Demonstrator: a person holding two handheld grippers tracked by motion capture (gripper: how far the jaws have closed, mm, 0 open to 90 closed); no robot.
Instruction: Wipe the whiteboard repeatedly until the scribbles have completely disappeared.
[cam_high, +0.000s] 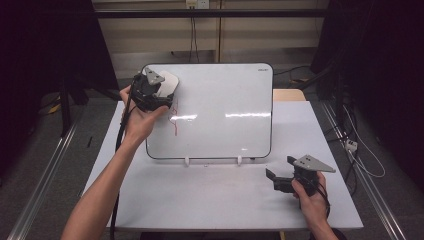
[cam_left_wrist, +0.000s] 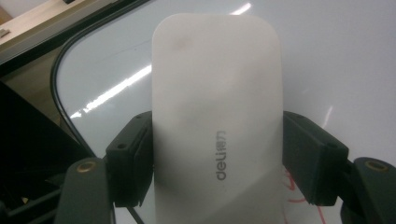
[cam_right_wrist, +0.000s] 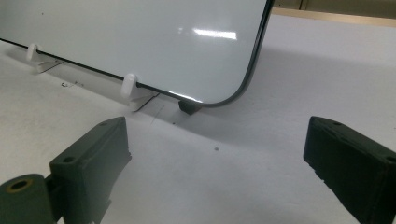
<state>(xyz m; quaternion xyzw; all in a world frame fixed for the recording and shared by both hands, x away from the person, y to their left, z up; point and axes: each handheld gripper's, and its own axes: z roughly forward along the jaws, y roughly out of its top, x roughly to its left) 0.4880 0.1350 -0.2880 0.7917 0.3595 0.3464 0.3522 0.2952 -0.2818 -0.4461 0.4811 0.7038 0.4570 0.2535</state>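
Pinching a smooth rounded white eraser (cam_left_wrist: 217, 116), left tongs (cam_left_wrist: 217, 161) meet glossy whiteboard (cam_high: 225, 100); right tongs (cam_right_wrist: 217, 158) spread

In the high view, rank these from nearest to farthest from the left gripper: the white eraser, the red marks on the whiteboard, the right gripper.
1. White eraser: clamped in the left gripper, at the whiteboard's upper left.
2. Red marks: just below the eraser, on the board's left part.
3. Right gripper: far off, on the table at lower right.

One whiteboard (cam_high: 220, 110) stands on one table (cam_high: 200, 200), propped by two white clips (cam_high: 186, 161). One white eraser (cam_high: 167, 84) sits at its ten o'clock corner. Two grippers: left gripper (cam_high: 162, 92), right gripper (cam_high: 272, 179) at four o'clock.
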